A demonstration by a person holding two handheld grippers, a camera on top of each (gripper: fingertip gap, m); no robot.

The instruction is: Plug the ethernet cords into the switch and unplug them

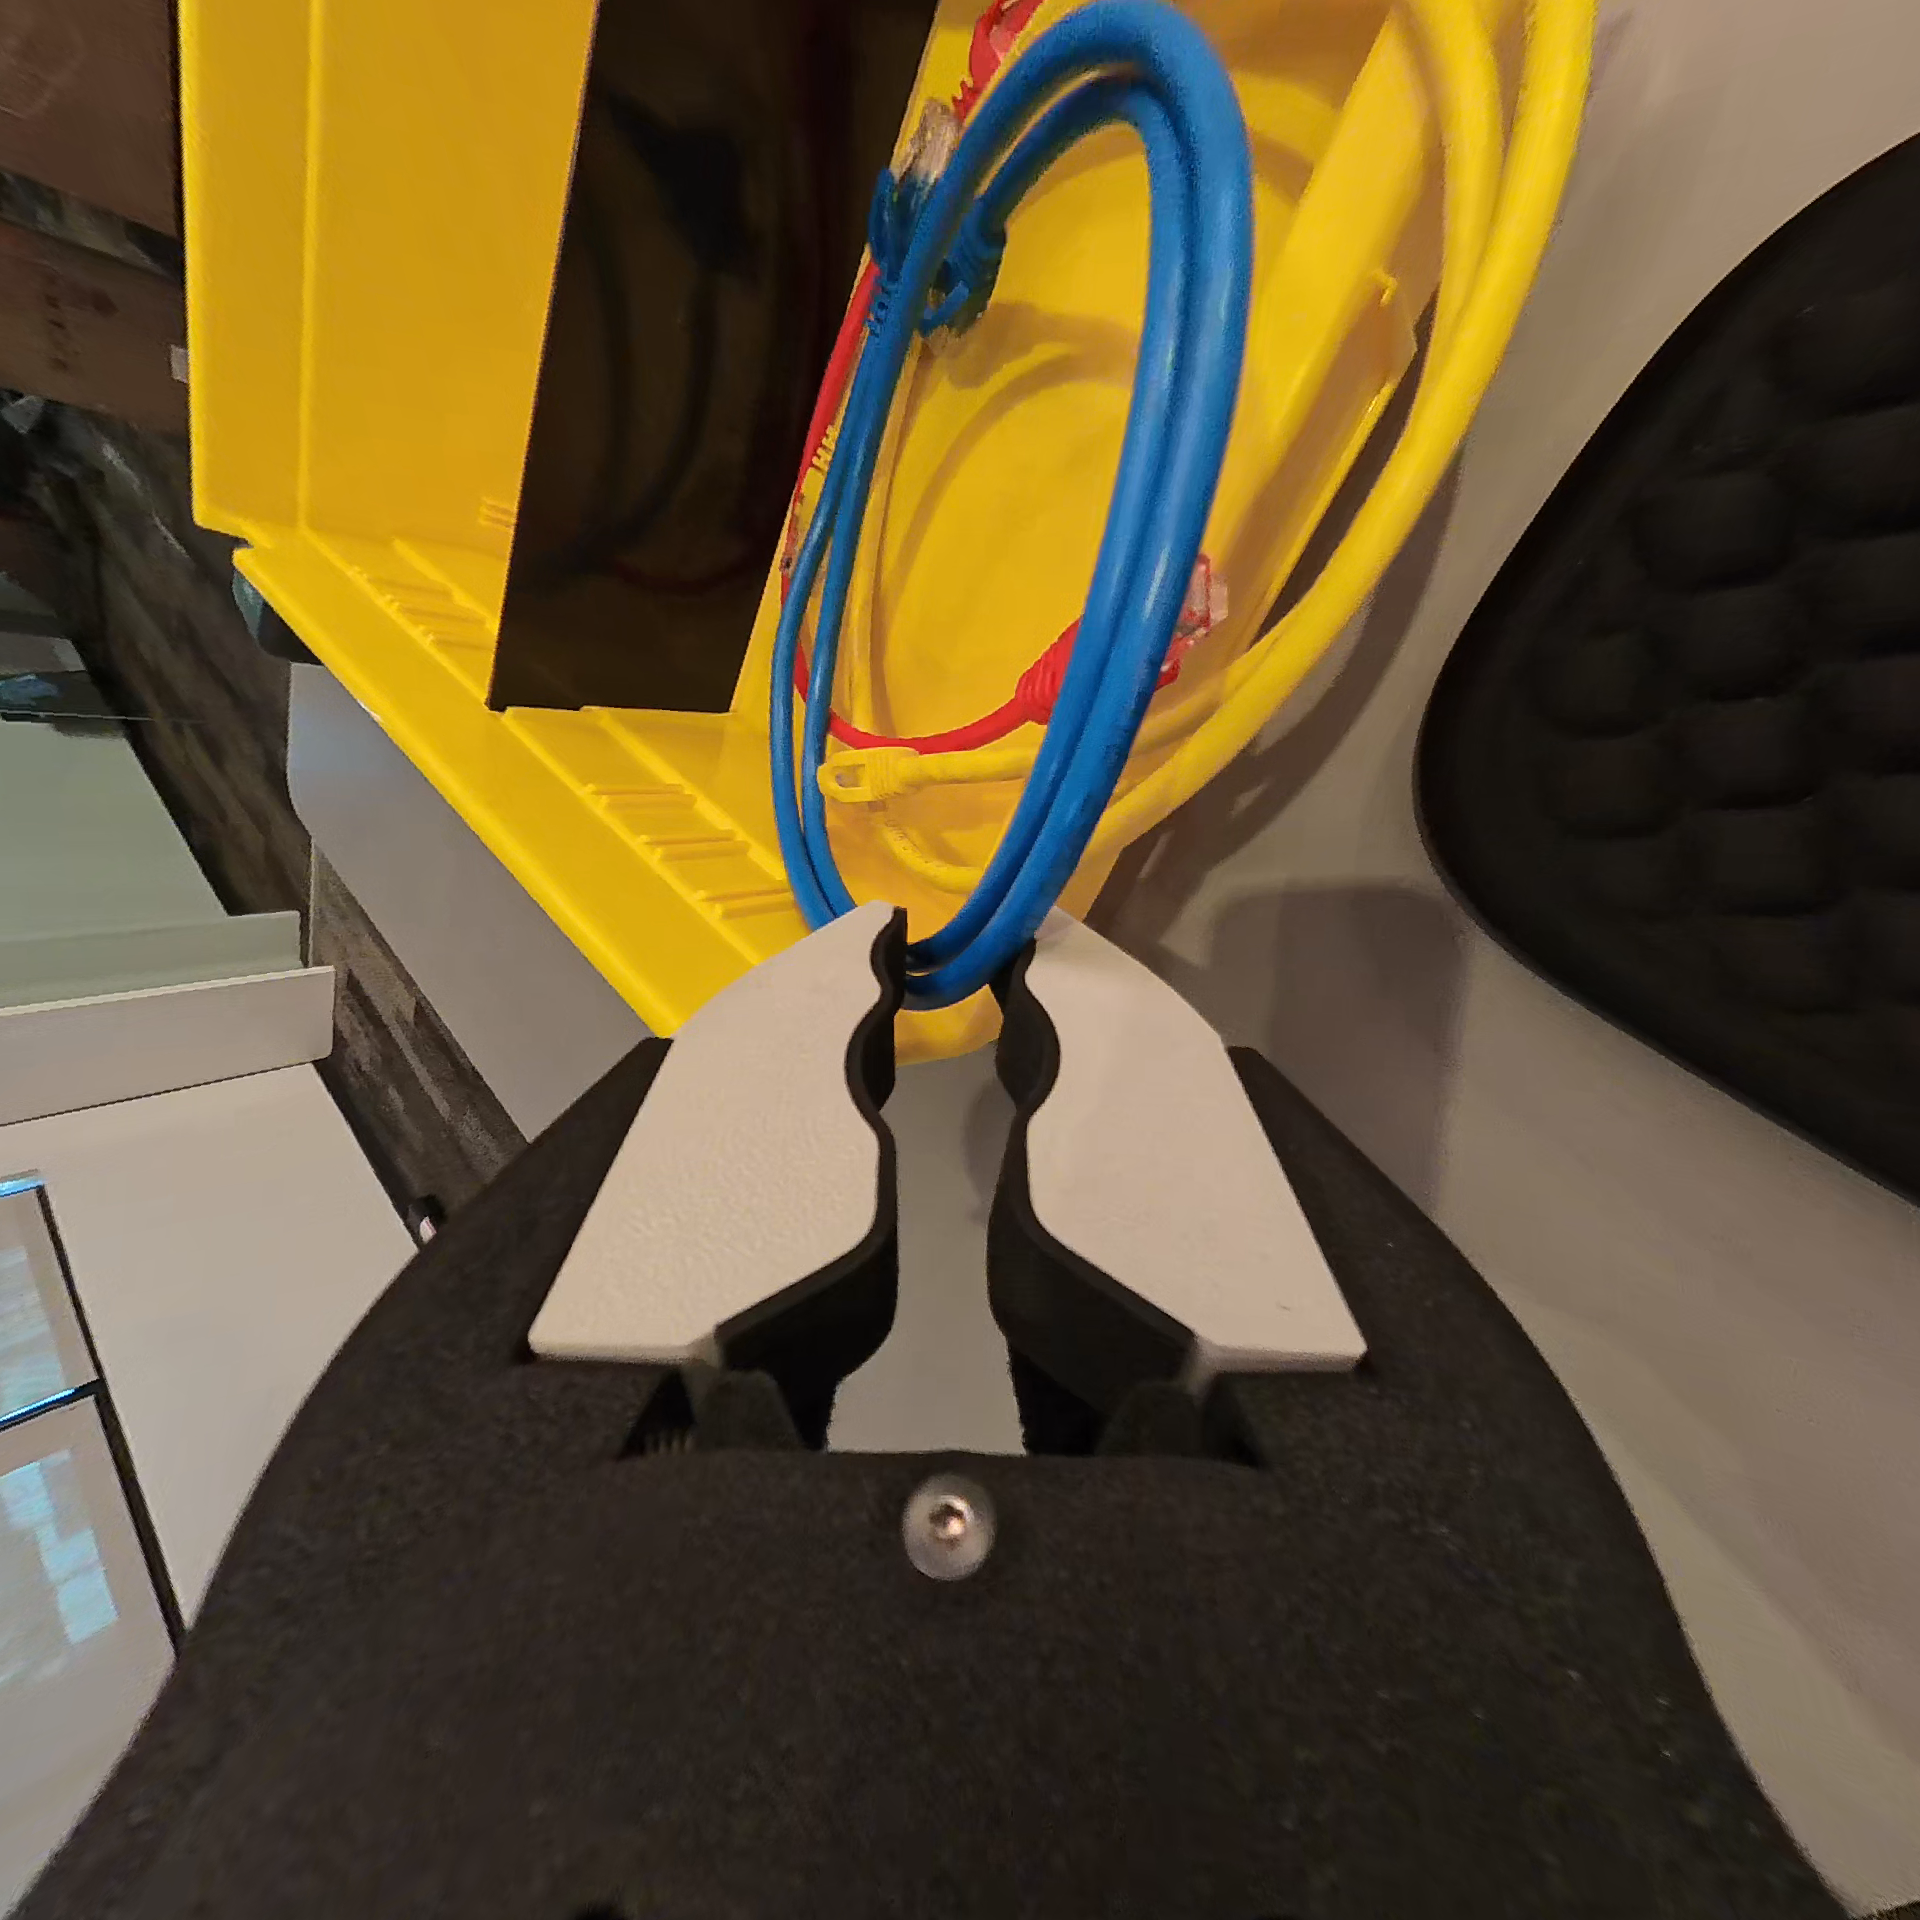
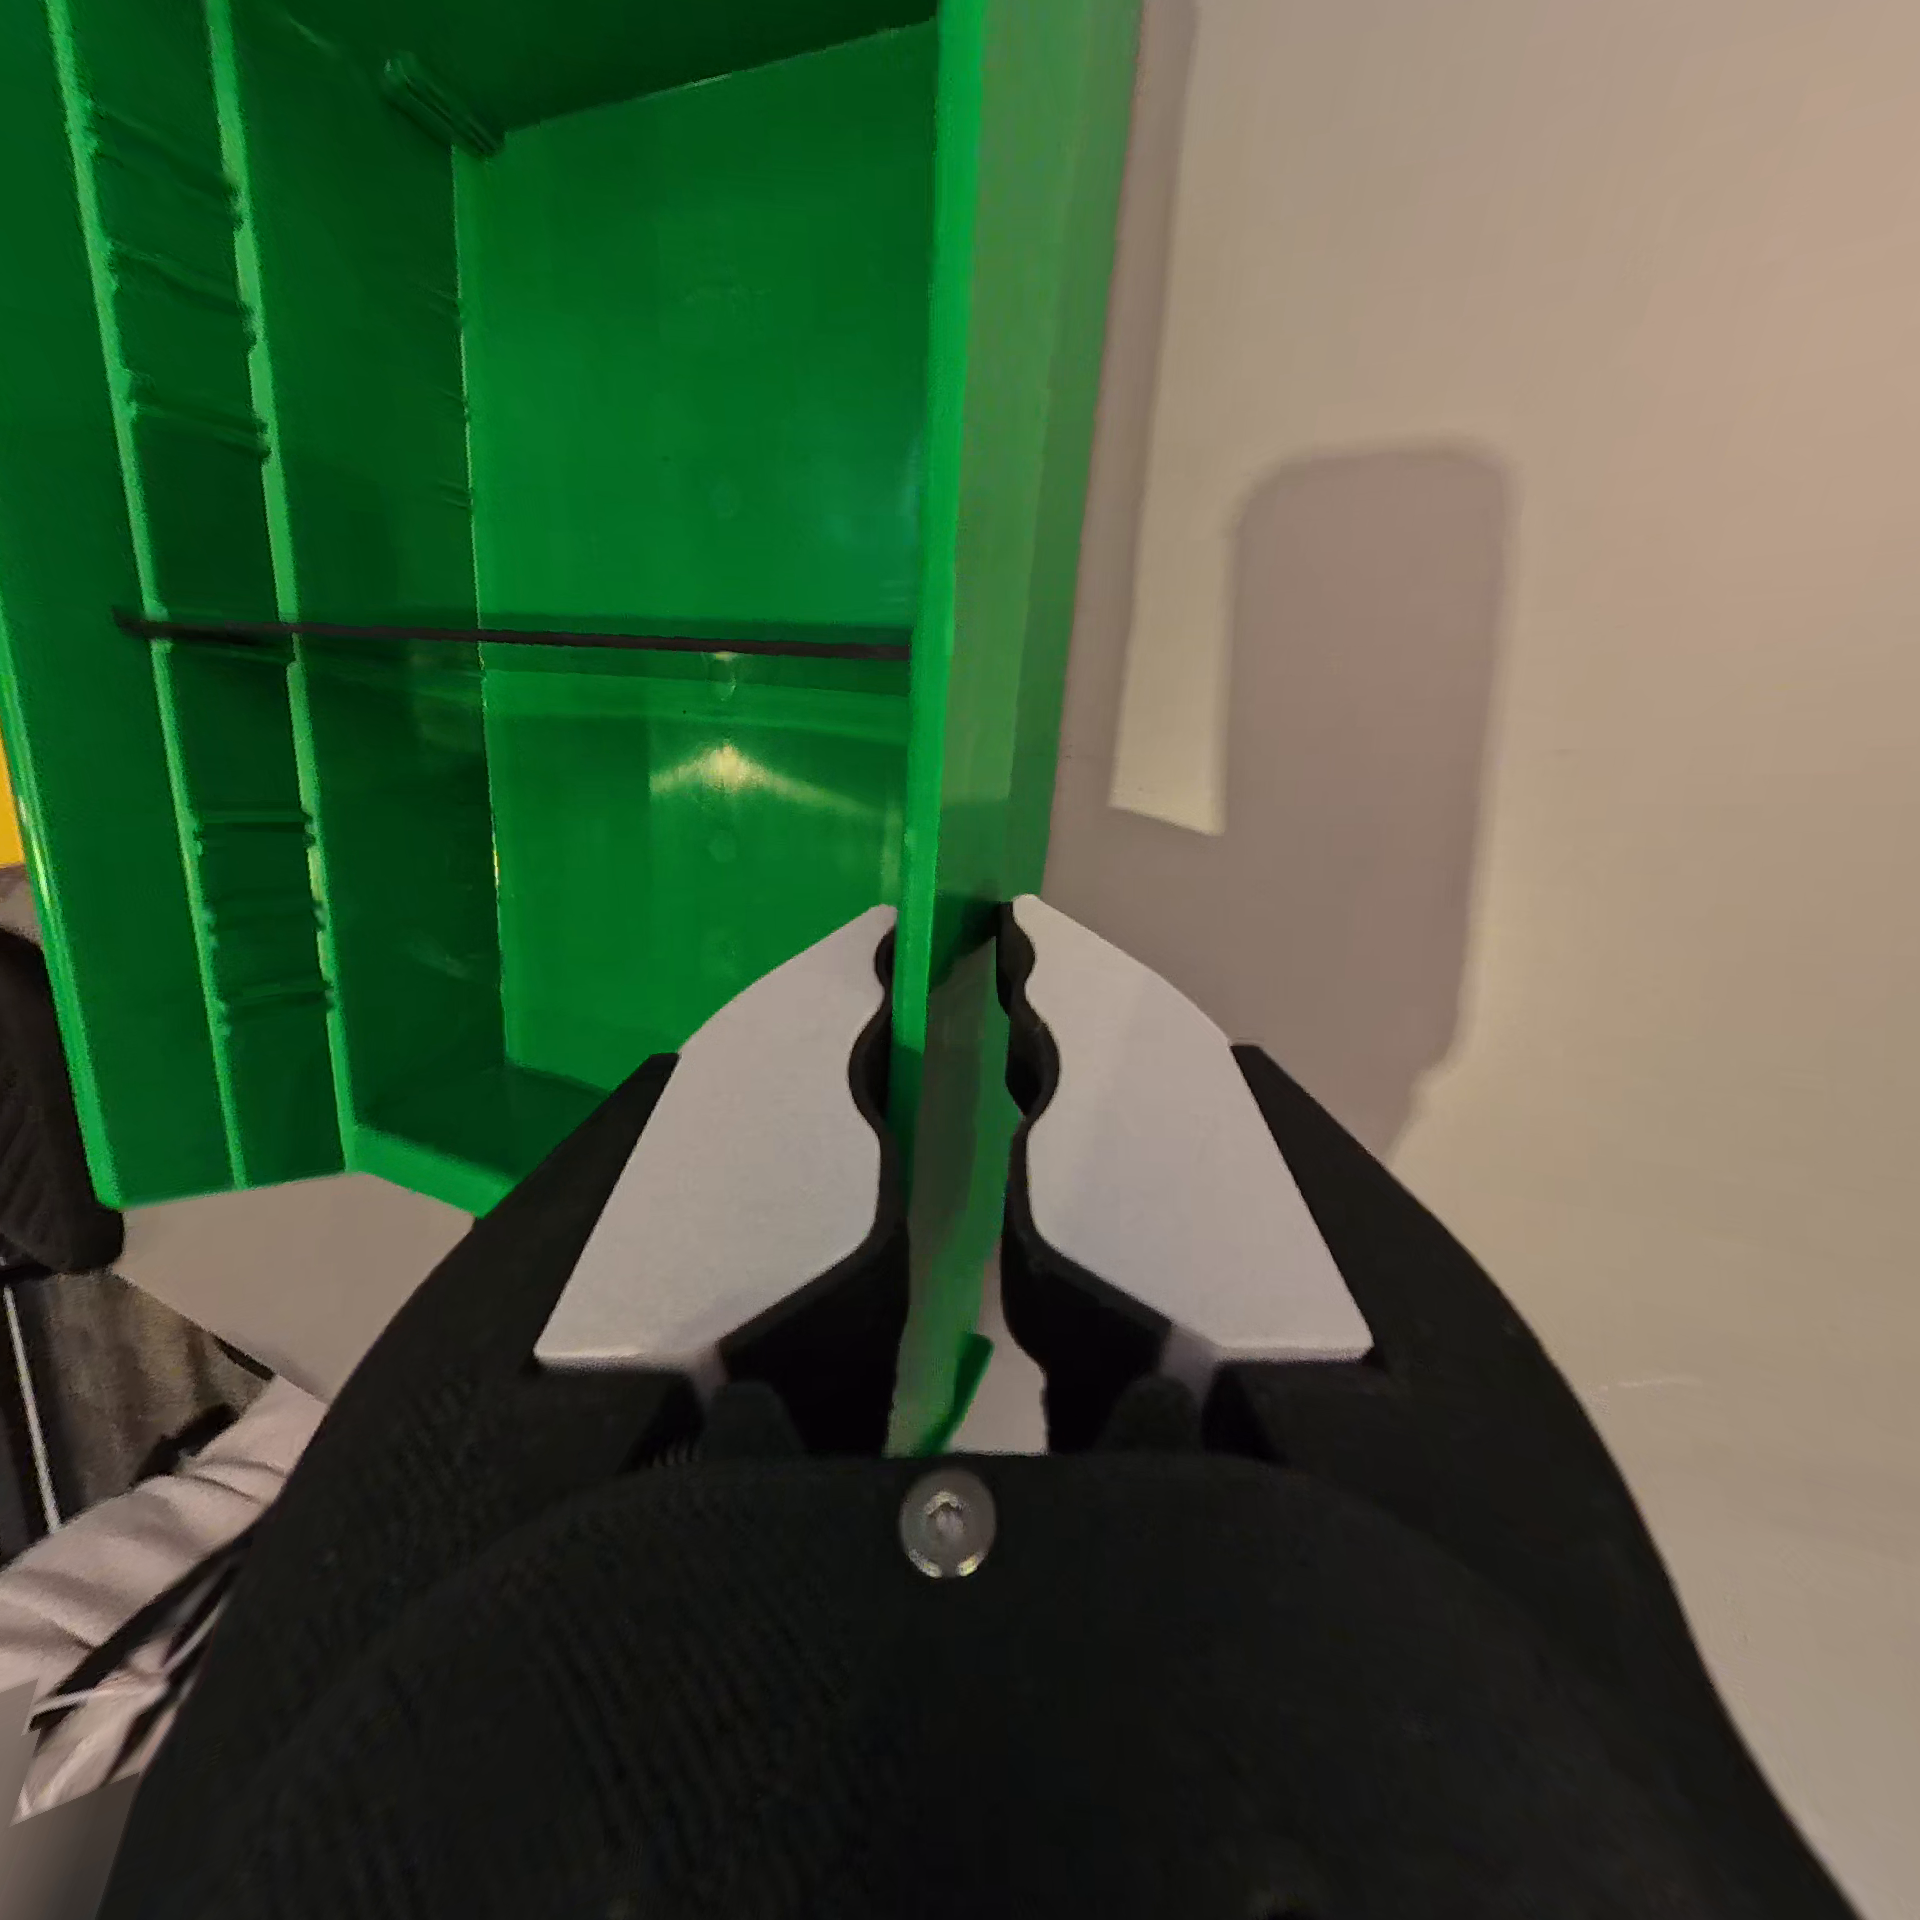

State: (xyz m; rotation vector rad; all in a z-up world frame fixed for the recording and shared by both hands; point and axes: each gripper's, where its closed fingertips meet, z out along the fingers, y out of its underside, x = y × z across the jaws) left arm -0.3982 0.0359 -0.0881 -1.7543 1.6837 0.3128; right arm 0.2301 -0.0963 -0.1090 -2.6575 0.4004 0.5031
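Left gripper (image 1: 951, 961) clamped on coiled blue cord (image 1: 1132, 540), loop hanging straight ahead over yellow bin (image 1: 416, 364). Right gripper (image 2: 945, 966) narrowed on side wall of green bin (image 2: 966, 499), lengthwise between fingers. Switch not visible.

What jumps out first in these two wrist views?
In the left wrist view, a coiled blue ethernet cord loops up from the left gripper, whose fingertips close on its strands, in front of a yellow bin holding red and yellow cords. In the right wrist view, the right gripper clamps the side wall of an empty bright green bin on a pale table.
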